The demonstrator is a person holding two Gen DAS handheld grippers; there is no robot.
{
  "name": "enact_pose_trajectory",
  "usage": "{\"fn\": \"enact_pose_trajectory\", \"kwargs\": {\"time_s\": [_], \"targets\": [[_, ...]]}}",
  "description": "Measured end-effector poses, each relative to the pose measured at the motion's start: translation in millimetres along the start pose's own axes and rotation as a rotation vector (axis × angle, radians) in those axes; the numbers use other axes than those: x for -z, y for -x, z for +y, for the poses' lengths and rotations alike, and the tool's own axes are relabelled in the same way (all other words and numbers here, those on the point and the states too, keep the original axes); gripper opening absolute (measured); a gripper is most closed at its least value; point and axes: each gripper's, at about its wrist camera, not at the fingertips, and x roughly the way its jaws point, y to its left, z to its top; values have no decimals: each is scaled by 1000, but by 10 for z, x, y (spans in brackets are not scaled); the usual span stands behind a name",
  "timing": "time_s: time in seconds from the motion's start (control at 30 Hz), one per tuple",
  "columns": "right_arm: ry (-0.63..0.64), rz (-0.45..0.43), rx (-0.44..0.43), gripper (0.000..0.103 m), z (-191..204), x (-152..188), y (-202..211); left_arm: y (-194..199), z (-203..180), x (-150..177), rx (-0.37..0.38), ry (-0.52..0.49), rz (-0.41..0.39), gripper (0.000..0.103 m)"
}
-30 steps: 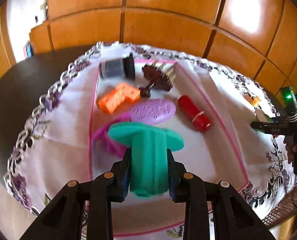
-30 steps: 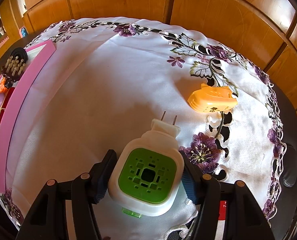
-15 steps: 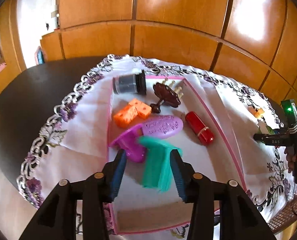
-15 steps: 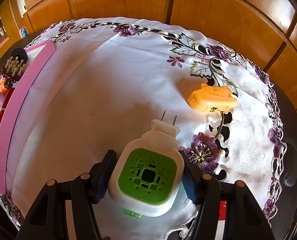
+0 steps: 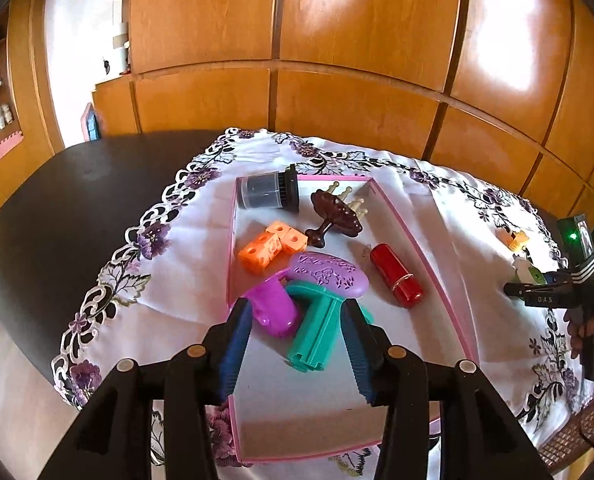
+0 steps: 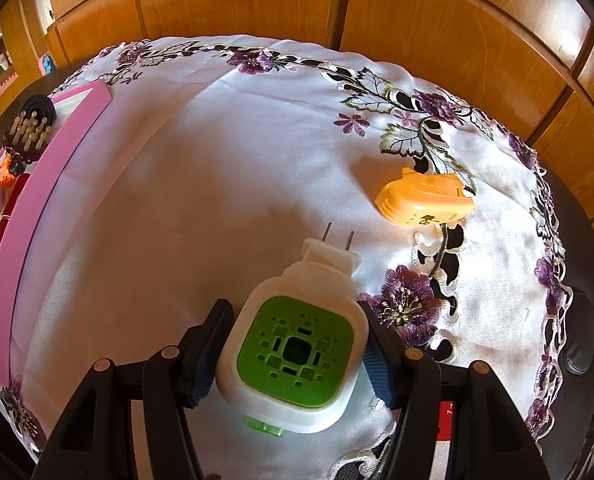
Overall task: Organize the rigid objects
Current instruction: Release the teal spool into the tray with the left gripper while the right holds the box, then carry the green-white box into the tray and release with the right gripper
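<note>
Wooden cabinet panels back a dark table (image 5: 57,216) spread with a white embroidered cloth (image 6: 217,184) bearing purple flowers. On the cloth lies a shallow pink-rimmed tray (image 5: 413,240), and in it the teal plastic piece (image 5: 317,328) rests on its side: a ribbed stem with a flat round cap, long axis running from the near edge of the tray toward the far side, cap end away from the camera and tucked against a purple hairbrush (image 5: 325,278). The left gripper (image 5: 297,344) hangs above it with its jaws apart, the blue pads clear of the stem on both sides and holding nothing. The left wrist view alone shows the rest of the tray's load clearly: a grey cylinder with a black brush end (image 5: 267,192), a brown pin brush (image 5: 337,216), an orange block (image 5: 271,246) and a red tube (image 5: 397,276). The right wrist view alone shows the right gripper (image 6: 293,352) up close, its pads pressed on either side of a white plug-in device with a green grille (image 6: 293,348), held over the cloth with the two metal prongs pointing away from the camera. An orange plastic case (image 6: 425,202) lies on the cloth beyond it, well apart from the tray, whose pink wall (image 6: 29,216) runs along the left edge.
</note>
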Motion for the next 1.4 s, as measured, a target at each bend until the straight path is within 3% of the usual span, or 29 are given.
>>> {"fn": "enact_pose_trajectory", "kwargs": {"time_s": [0.67, 0.9, 1.1, 1.4], "targets": [[-53, -19, 71, 61, 81, 67, 31, 29, 246, 72, 1, 82, 12, 47], [-89, -7, 111, 61, 130, 86, 74, 81, 409, 66, -33, 123, -10, 47], [-133, -14, 76, 61, 184, 143, 189, 82, 572, 109, -69, 154, -8, 47], [-112, -158, -90, 61, 689, 63, 686, 68, 622, 148, -80, 169, -4, 47]]}}
